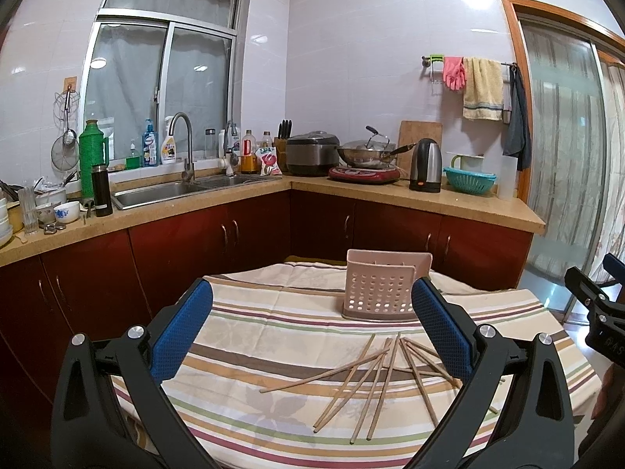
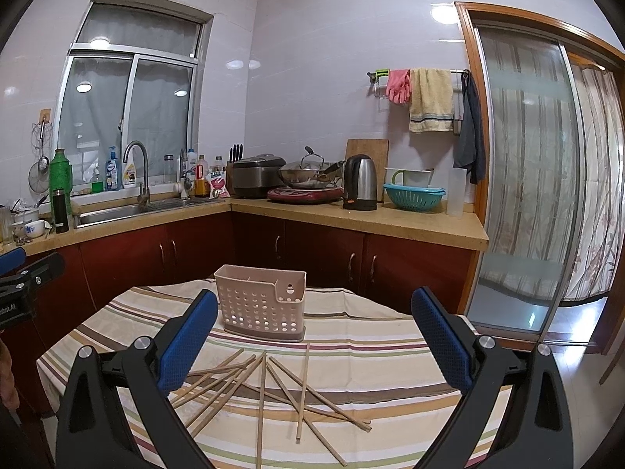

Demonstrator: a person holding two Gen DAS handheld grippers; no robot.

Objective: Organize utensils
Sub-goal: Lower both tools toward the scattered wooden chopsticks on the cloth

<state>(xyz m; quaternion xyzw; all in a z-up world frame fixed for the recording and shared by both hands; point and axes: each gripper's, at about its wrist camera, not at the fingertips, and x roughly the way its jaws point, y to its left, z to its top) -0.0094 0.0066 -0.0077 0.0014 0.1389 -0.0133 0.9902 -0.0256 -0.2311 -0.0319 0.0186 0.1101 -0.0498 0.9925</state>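
Chopsticks (image 1: pixel 375 381) (image 2: pixel 269 387): a loose heap of bare wooden sticks lies flat on the table (image 1: pixel 234 351) (image 2: pixel 371 351), crossing one another at odd angles, none sorted. They rest on the striped cloth at the near middle of the table.

Holder (image 1: pixel 381 287) (image 2: pixel 261 299): a pale pink perforated plastic caddy stands upright at 12 o'clock from the heap, near it but not touching. A divider shows inside; whether anything sits in it cannot be told.

Left tool (image 1: pixel 312 328): blue-padded fingers spread wide apart, holding nothing. It hangs above the table's near edge, with the heap showing between its fingers and toward the right one. In the right wrist view its black body appears at 9 o'clock (image 2: pixel 23 293), off the table's side.

Right tool (image 2: pixel 314 332): fingers likewise wide apart, nothing between them. The heap lies below, between the fingers and toward the left one, with the holder at 11 o'clock. In the left wrist view its body shows at 3 o'clock (image 1: pixel 597 305).

Surroundings: beyond the table runs an L-shaped counter (image 1: pixel 390 191) (image 2: pixel 351 215) with red cabinets, carrying a sink (image 1: pixel 164 191) (image 2: pixel 129 211), wok (image 1: pixel 367 154) (image 2: pixel 308 176) and kettle (image 1: pixel 425 164) (image 2: pixel 360 181).
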